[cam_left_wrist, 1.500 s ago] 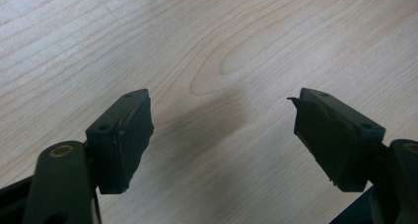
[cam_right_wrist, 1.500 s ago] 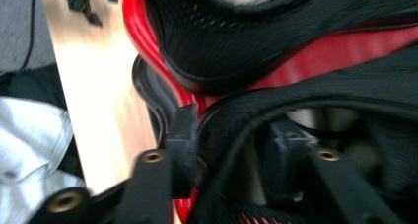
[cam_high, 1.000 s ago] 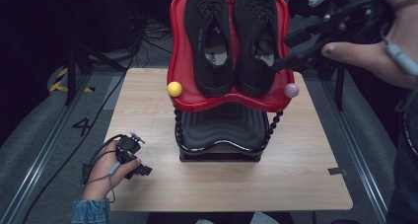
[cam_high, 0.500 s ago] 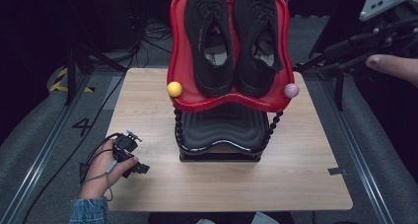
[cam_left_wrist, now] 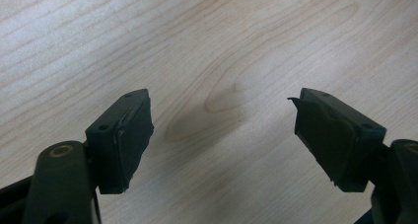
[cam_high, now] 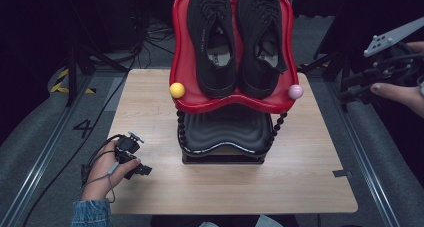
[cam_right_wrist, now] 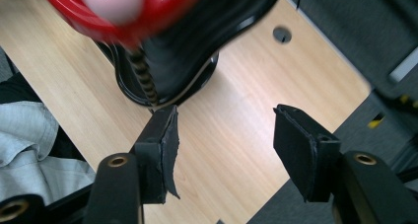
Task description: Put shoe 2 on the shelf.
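The right gripper [cam_right_wrist: 224, 150] has its jaws spread wide with nothing between them; they have just been opening, and through the gap lies bare worktop [cam_right_wrist: 231, 115], with the foot of the shoe rack [cam_right_wrist: 172, 51] just beyond. In the high view this gripper [cam_high: 350, 89] sits off the right edge of the worktop, well apart from the rack, which reads to me as a hand that has let go and is clear of its load. The left gripper [cam_left_wrist: 222, 135] also has wide, empty jaws, aimed down at plain wood; it rests near the front left corner [cam_high: 131, 159], seemingly parked out of the way. The pair of black shoes [cam_high: 240, 37] lies side by side, toes towards the person, in the red upper tray [cam_high: 182, 82]. The black lower tray [cam_high: 225, 132] beneath looks empty.
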The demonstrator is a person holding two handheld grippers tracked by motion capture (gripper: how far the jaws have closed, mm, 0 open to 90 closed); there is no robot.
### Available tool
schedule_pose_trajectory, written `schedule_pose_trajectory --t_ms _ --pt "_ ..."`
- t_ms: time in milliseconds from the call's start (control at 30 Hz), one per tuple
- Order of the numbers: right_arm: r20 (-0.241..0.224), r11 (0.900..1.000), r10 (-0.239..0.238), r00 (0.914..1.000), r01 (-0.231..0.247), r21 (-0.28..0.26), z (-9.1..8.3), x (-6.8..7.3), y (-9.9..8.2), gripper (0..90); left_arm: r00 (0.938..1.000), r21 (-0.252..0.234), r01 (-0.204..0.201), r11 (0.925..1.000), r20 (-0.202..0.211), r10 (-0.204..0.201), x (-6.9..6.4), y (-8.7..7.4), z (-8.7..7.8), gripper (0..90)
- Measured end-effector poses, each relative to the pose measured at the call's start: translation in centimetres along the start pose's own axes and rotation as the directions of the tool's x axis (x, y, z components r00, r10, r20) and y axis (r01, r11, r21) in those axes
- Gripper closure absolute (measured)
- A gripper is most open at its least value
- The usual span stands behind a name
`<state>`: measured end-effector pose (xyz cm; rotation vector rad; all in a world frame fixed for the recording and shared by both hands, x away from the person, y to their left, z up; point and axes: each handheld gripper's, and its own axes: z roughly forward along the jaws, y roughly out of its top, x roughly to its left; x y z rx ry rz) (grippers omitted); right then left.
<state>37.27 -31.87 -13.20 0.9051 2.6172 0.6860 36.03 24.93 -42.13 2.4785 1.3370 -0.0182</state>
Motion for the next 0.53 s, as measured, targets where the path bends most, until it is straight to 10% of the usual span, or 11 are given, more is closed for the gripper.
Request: schedule_pose_trajectory --t_ms 533 --pt "-0.035 0.9730 0.196 0.9800 -0.190 0.132 10.5 -2.8 -9.2 41.1 0.9998 -0.054 0.014 0.9985 -0.015 -0.015 0.3 0.0 -0.3 20.7"
